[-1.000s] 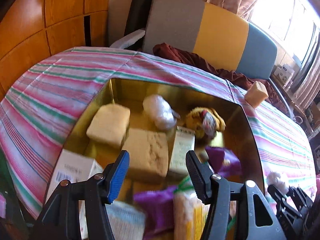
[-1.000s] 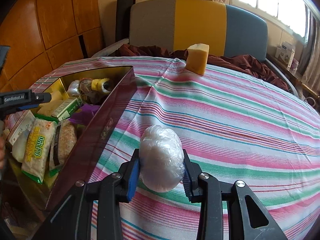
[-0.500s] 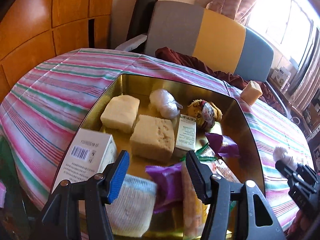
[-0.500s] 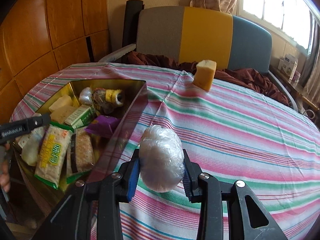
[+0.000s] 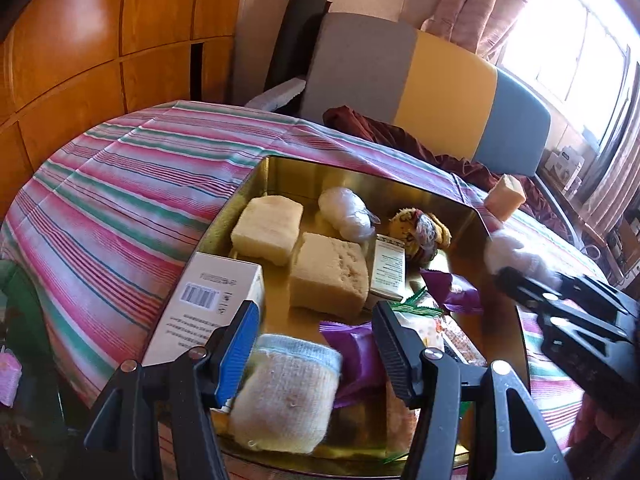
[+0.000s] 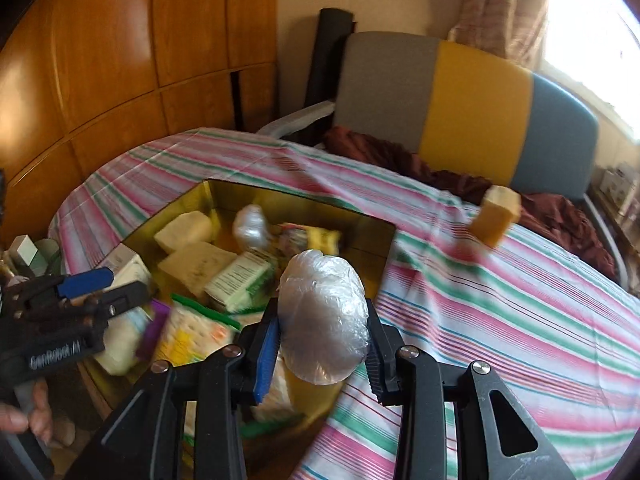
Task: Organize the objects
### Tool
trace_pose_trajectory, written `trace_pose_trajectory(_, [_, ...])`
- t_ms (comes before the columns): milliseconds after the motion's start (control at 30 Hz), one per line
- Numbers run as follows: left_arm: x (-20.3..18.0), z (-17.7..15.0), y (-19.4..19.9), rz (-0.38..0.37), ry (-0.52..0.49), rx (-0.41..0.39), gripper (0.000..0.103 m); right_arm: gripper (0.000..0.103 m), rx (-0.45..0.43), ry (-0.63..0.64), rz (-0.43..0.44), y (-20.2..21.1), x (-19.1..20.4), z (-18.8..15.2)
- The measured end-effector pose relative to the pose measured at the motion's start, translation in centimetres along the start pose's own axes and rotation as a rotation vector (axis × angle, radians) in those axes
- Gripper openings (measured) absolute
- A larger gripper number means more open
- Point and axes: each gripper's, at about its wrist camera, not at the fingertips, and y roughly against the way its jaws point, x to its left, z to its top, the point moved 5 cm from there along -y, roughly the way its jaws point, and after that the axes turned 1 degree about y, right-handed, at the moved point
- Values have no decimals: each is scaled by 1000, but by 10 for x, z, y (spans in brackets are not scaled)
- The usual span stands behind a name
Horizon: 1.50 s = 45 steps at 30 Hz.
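Observation:
A gold tin box sits on the striped tablecloth, filled with sponges, a white carton, snack packets and a plastic-wrapped white ball. My right gripper is shut on another plastic-wrapped white ball and holds it above the box's near right corner; it also shows in the left wrist view. My left gripper is open and empty over the box's near end, above a knitted pad. The left gripper also shows in the right wrist view.
A tan sponge block stands on the cloth beyond the box's far right corner. A grey, yellow and blue chair back with a maroon cloth is behind the table. Wooden panels line the left wall.
My right gripper has carried the wrapped ball left from over the tablecloth to above the box. My left gripper has drawn back toward the box's near end.

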Motion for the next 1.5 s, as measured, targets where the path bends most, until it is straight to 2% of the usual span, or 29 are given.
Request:
trace_pose_trajectory(200, [12,2,8,24,13,-15,59,38,51,74,14,-31,30,14])
trace_pose_trajectory(400, [18,0,15,22,29,-23,59,41,100,128,1,-55,41,18])
trace_pose_trajectory(500, [17,0,19,9,32,-36,59,57,113,125,5,-61,41,18])
trace_pose_trajectory(567, [17,-1,24,19,34,-46,59,75,126,128,8,-63,41,16])
trace_pose_trajectory(600, [16,-1,25,30,32,-48,59,76,129,129,19,-62,41,14])
trace_pose_trajectory(733, [18,-1,34,89,28,-66,59,78,124,143,38,-53,44,10])
trace_pose_trajectory(867, [19,-3,43,181,13,-77,59,85,103,96,109,-32,47,5])
trace_pose_trajectory(1000, [21,-6,53,230,6,-89,59,85,93,97,184,-15,61,-2])
trace_pose_trajectory(1167, [29,-14,69,299,16,-80,59,87,67,130,163,5,72,-8])
trace_pose_trajectory(1267, [30,-20,80,338,27,-94,59,90,83,144,162,15,75,-13])
trace_pose_trajectory(1367, [32,-27,93,397,50,-105,59,90,117,153,200,22,78,-18])
trace_pose_trajectory(1433, [32,-31,100,407,65,-112,59,90,127,165,238,26,83,-19])
trace_pose_trajectory(1500, [33,-32,104,408,80,-110,59,90,115,182,238,33,86,-19])
